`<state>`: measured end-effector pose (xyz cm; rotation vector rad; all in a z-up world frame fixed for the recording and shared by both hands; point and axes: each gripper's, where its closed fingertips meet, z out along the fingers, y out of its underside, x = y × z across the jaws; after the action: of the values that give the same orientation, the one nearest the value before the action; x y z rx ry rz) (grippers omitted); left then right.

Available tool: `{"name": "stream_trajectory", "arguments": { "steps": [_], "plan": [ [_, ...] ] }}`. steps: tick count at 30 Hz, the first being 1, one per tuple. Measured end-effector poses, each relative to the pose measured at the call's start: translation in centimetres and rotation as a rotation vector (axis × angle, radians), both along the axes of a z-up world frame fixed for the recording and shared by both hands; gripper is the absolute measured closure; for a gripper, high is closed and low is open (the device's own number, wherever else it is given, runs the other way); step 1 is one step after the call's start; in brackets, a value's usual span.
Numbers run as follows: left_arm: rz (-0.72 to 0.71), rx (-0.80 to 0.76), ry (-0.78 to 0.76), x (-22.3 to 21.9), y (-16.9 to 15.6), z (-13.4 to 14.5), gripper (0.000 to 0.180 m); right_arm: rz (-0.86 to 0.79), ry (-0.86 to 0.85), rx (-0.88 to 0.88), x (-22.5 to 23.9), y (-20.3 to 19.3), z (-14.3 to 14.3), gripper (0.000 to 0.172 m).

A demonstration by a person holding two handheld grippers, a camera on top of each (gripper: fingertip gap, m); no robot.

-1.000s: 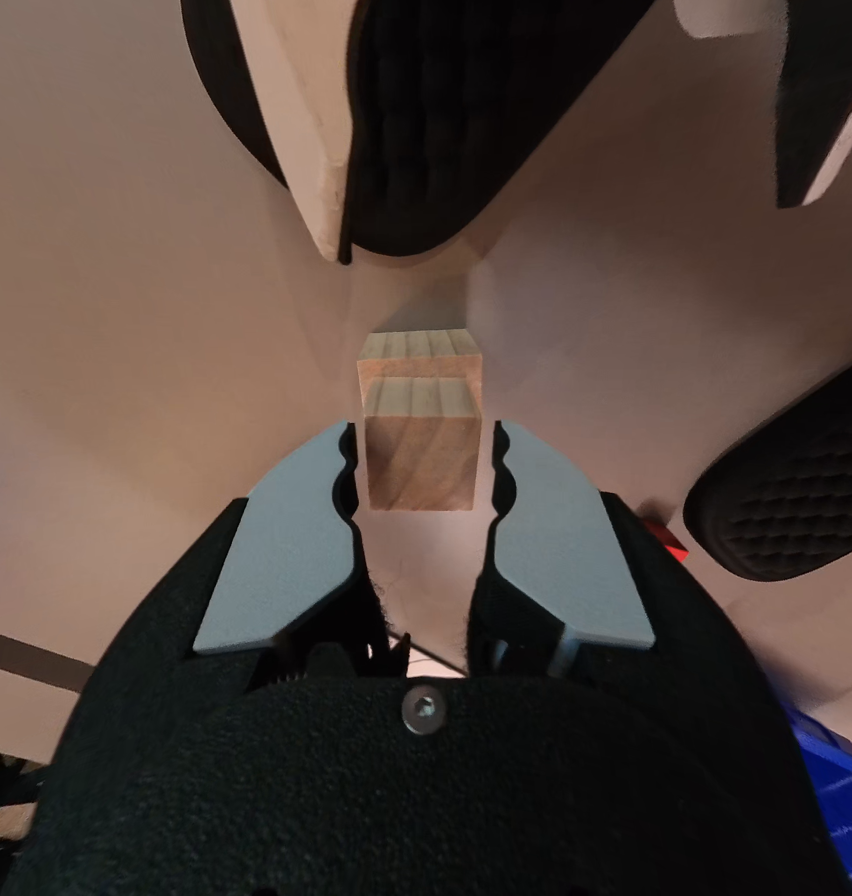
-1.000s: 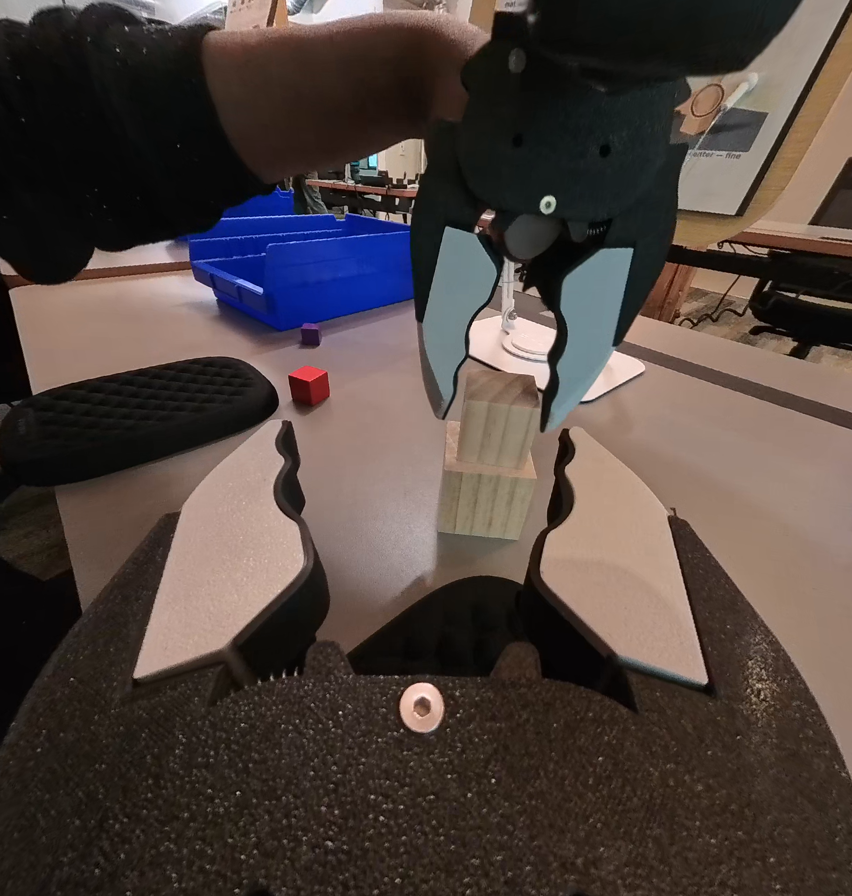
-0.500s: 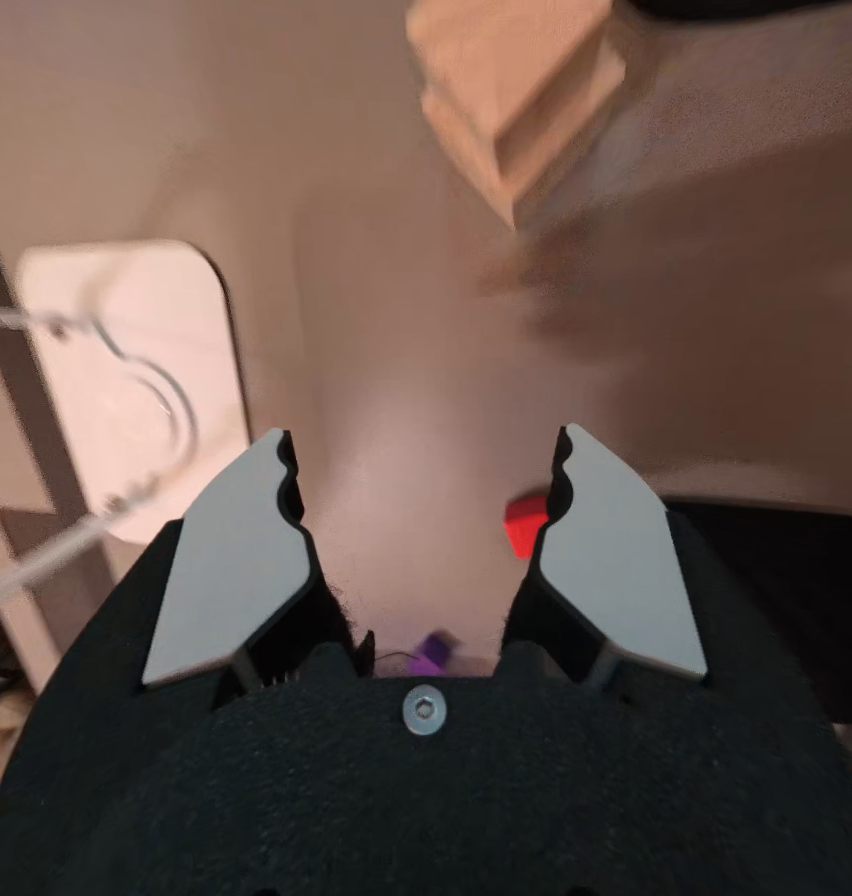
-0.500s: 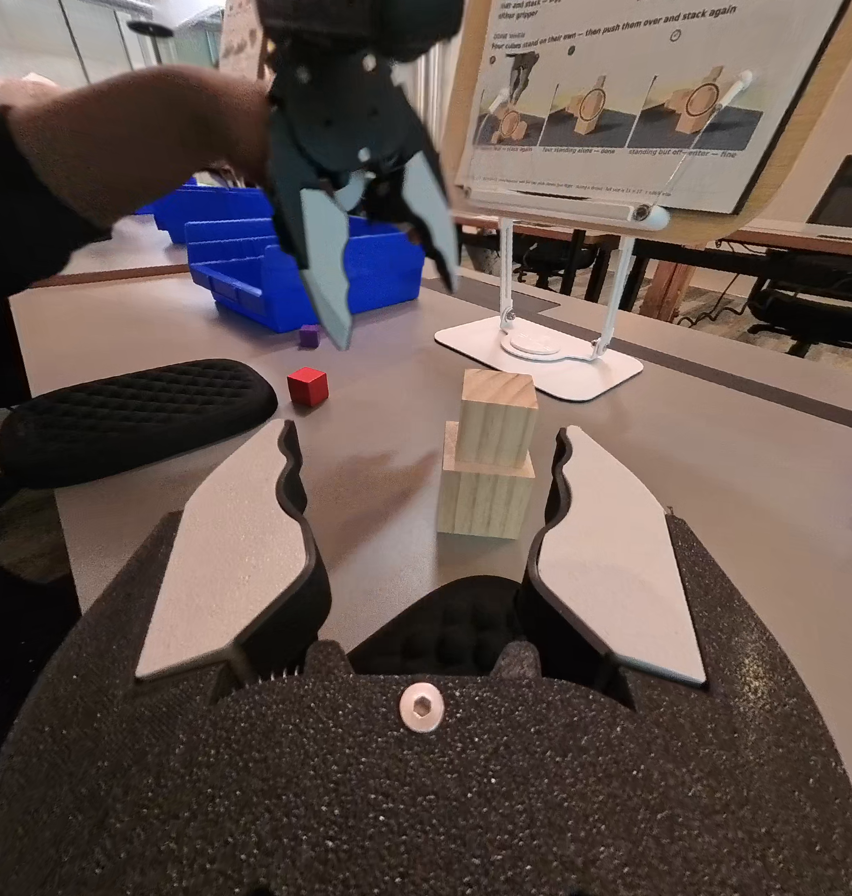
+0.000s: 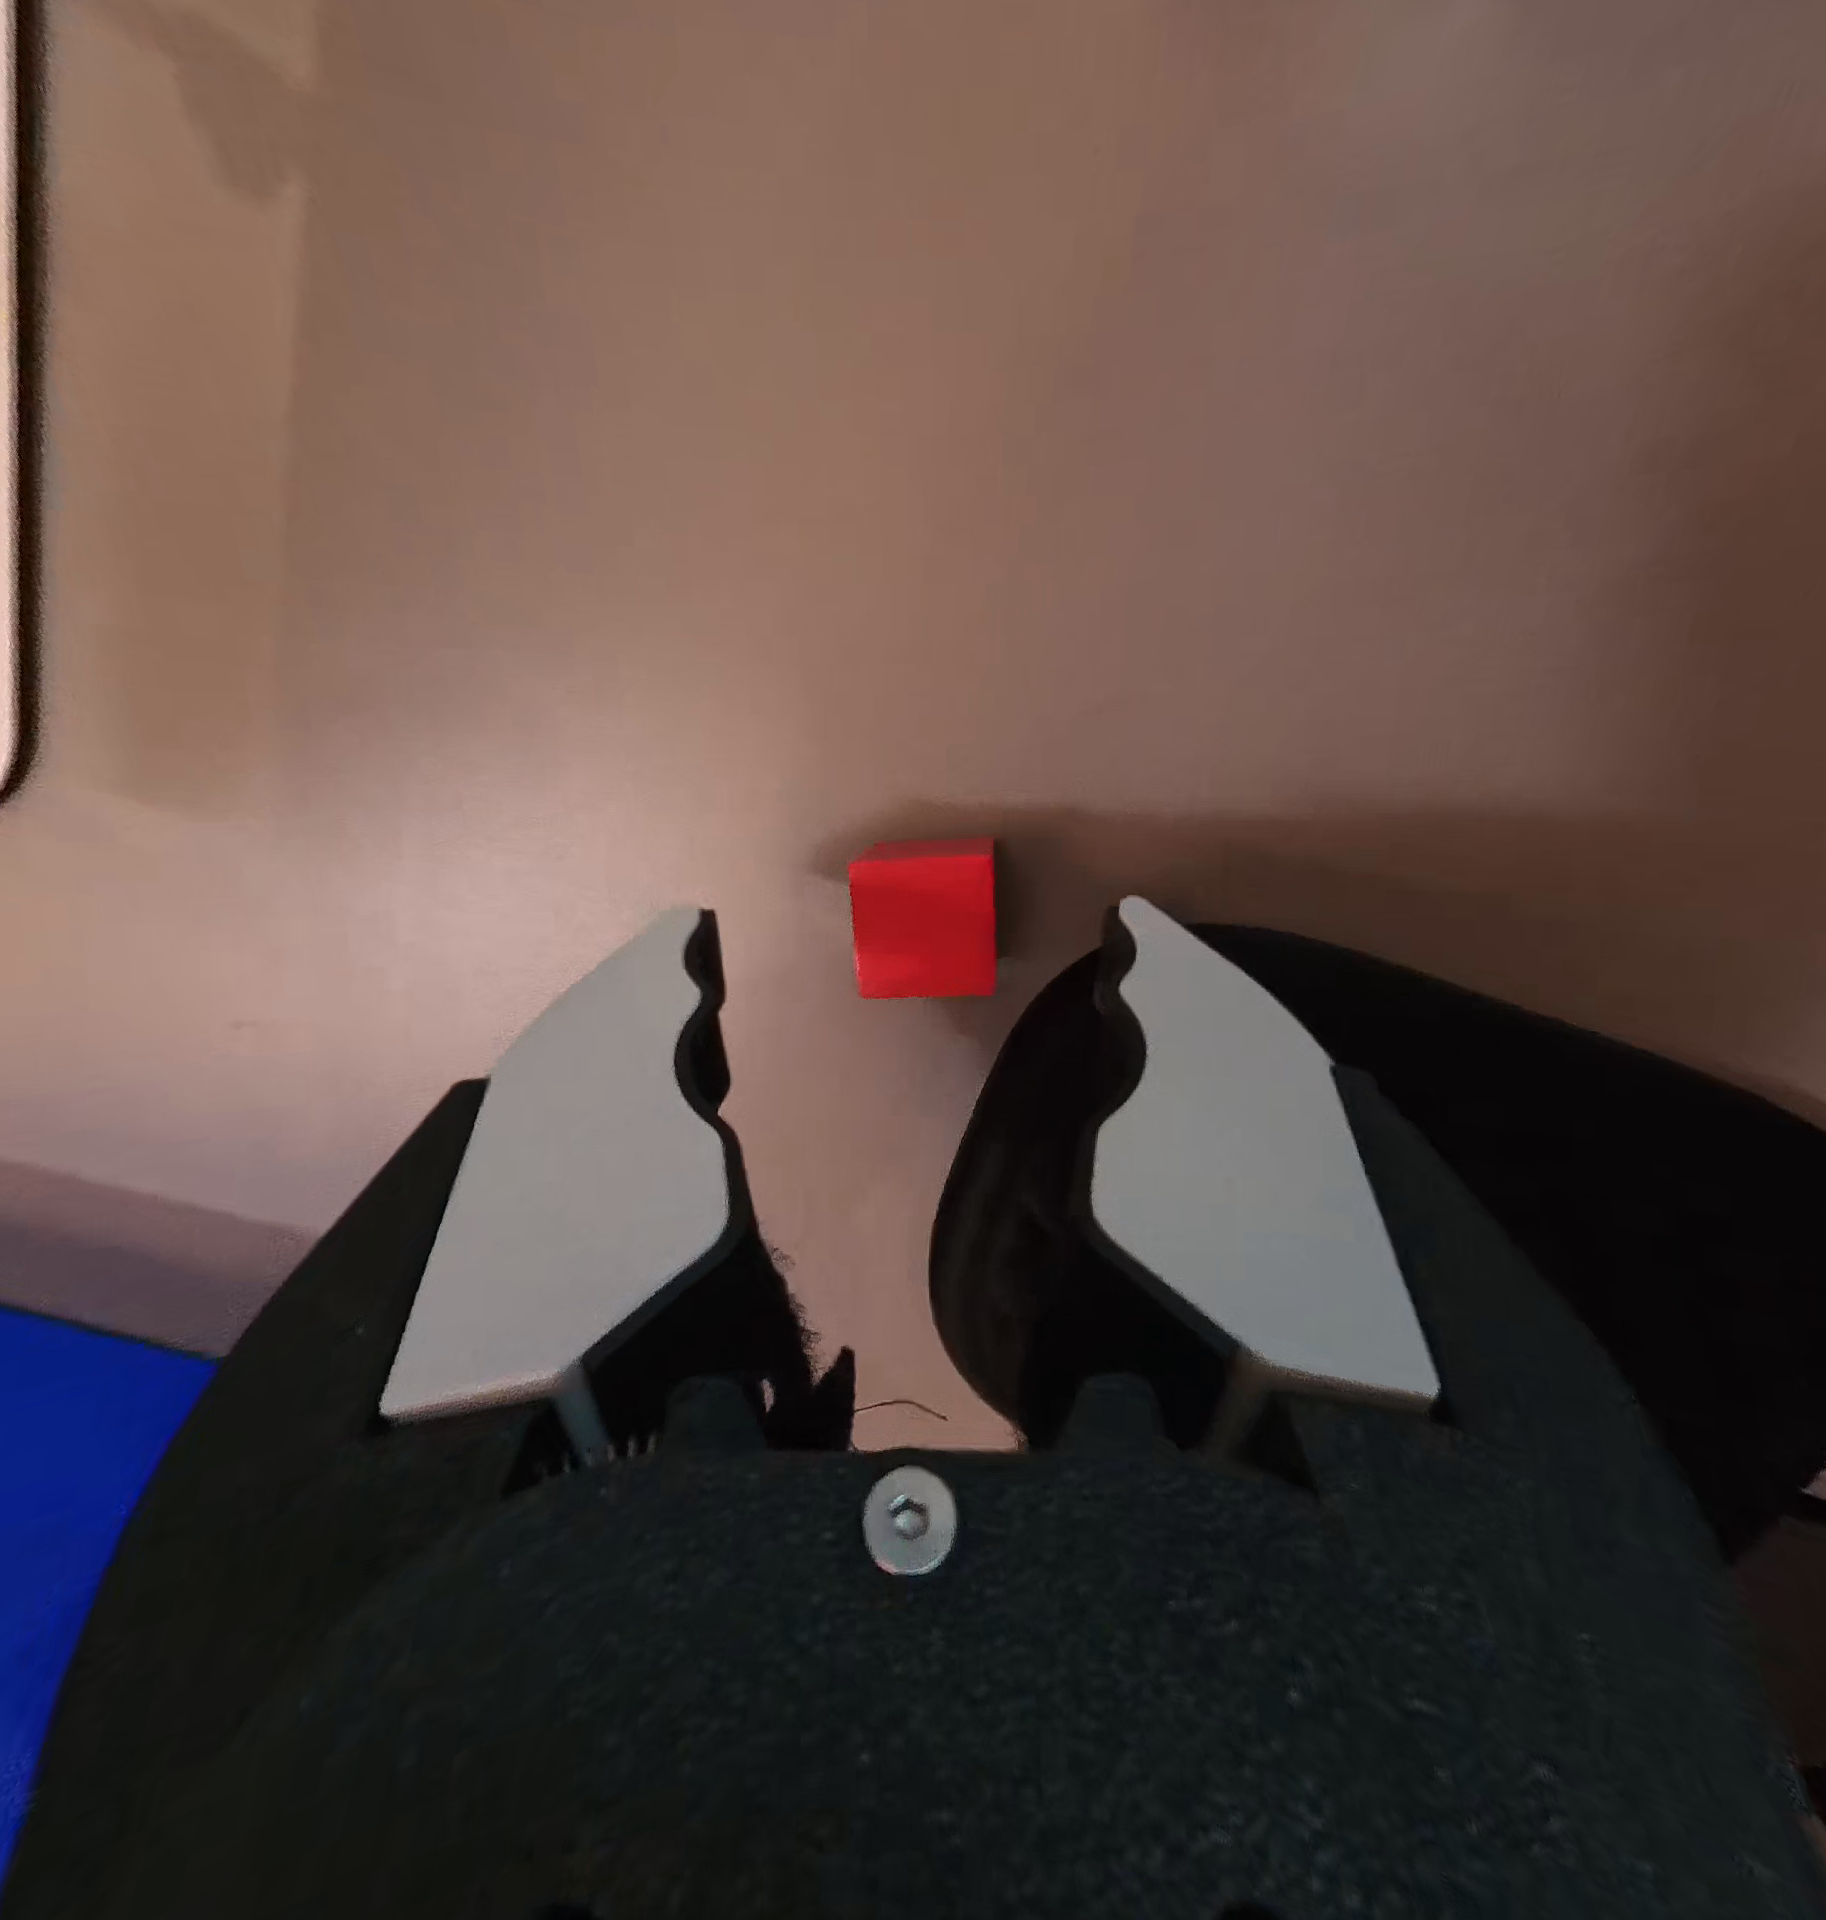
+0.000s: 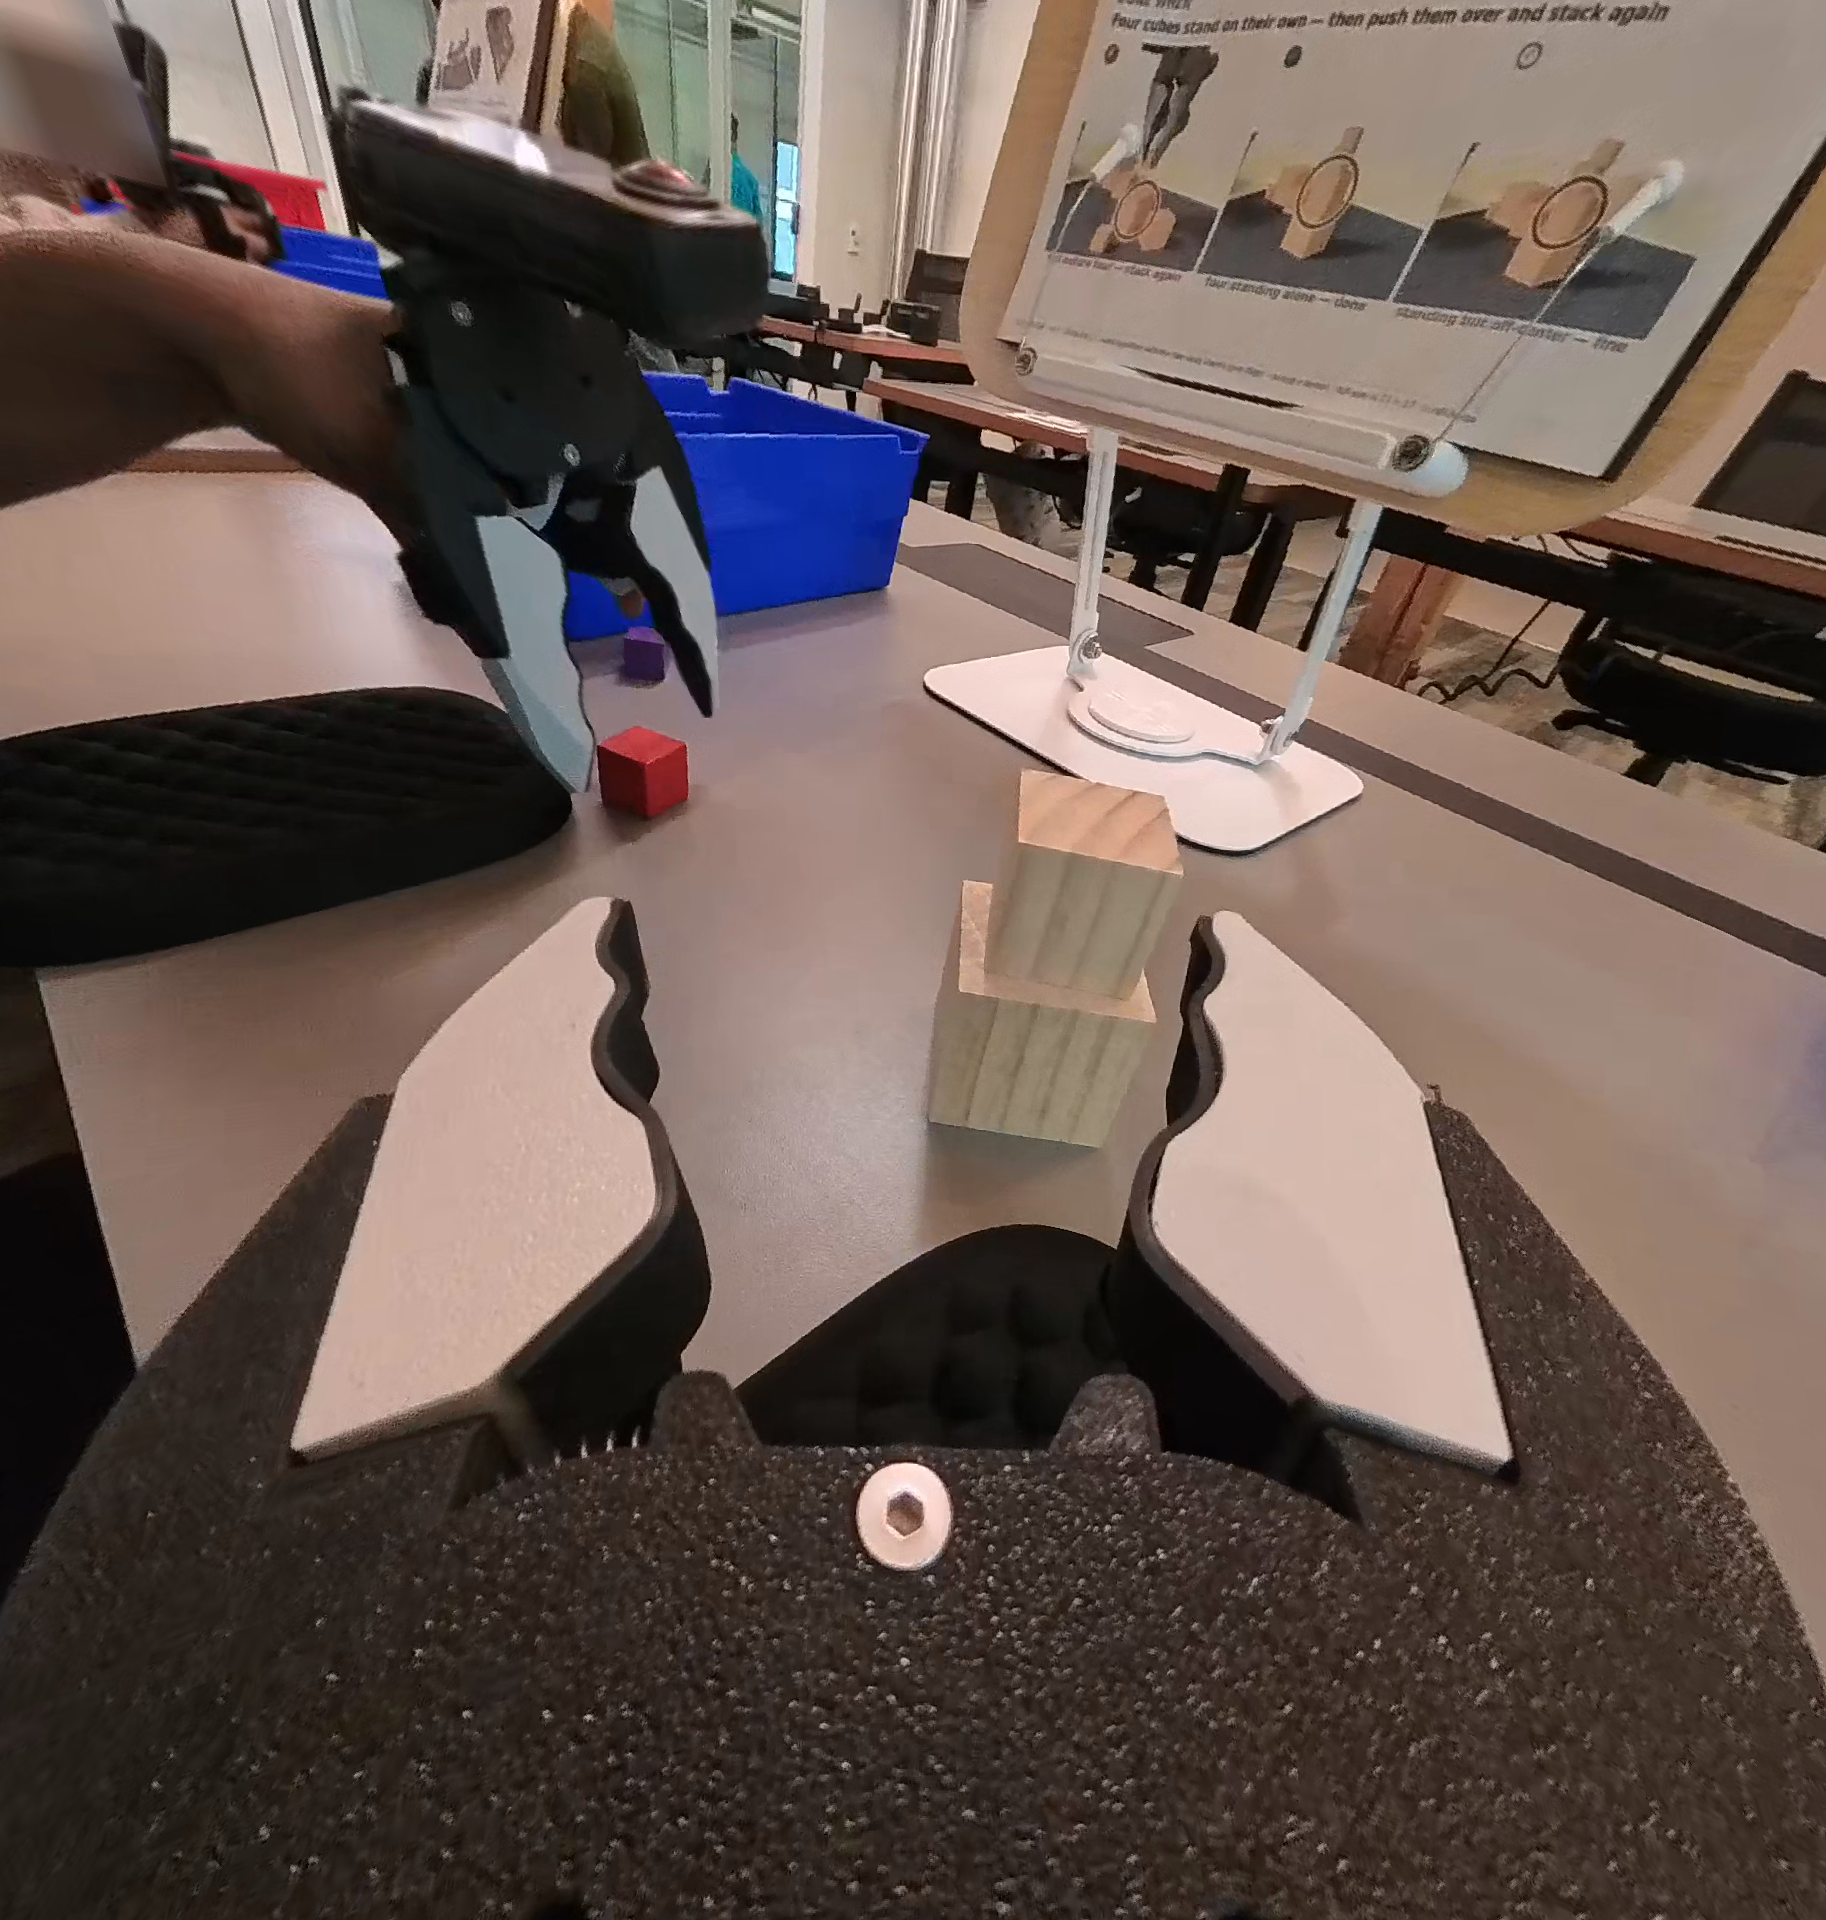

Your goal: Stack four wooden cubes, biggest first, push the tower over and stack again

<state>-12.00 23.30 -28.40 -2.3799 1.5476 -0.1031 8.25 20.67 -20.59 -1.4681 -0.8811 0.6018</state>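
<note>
each handheld gripper has a black, grainy-textured foam-like body with one silver hex-socket screw set centrally behind the fingers. the two fingers are flat, pale grey plates of tapered outline, edged on the inner side with wavy black rubber pads. the left gripper, seen from the right wrist view, carries a black box-shaped module on top and small screws on its black side plates. fine black fibres show at the left gripper's finger roots.

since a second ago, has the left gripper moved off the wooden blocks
Yes. In the right wrist view the left gripper has swung left from the stacked wooden blocks and now hangs open above the red cube.
</note>
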Motion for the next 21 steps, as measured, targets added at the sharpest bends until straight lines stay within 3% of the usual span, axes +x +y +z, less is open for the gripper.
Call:
{"name": "stream_trajectory", "arguments": {
  "steps": [7, 13, 15, 21],
  "plan": [
    [-0.007, -0.039, 0.001, -0.2, -0.5, -1.1, 0.117, 0.000, -0.022, 0.012, -0.2, -0.1, -0.2, 0.074],
    [-0.008, -0.047, -0.038, -0.1, -0.5, -1.3, 0.152, -0.002, -0.008, 0.003, 0.0, 0.0, -0.1, 0.075],
    [-0.013, -0.058, -0.042, -0.1, -0.5, -1.1, 0.152, 0.000, -0.003, -0.001, 0.0, 0.0, 0.0, 0.076],
    [-0.072, 0.002, -0.090, 1.5, 0.2, 3.1, 0.153, -0.002, 0.025, -0.020, 0.2, 0.2, 0.1, 0.076]
  ]
}}
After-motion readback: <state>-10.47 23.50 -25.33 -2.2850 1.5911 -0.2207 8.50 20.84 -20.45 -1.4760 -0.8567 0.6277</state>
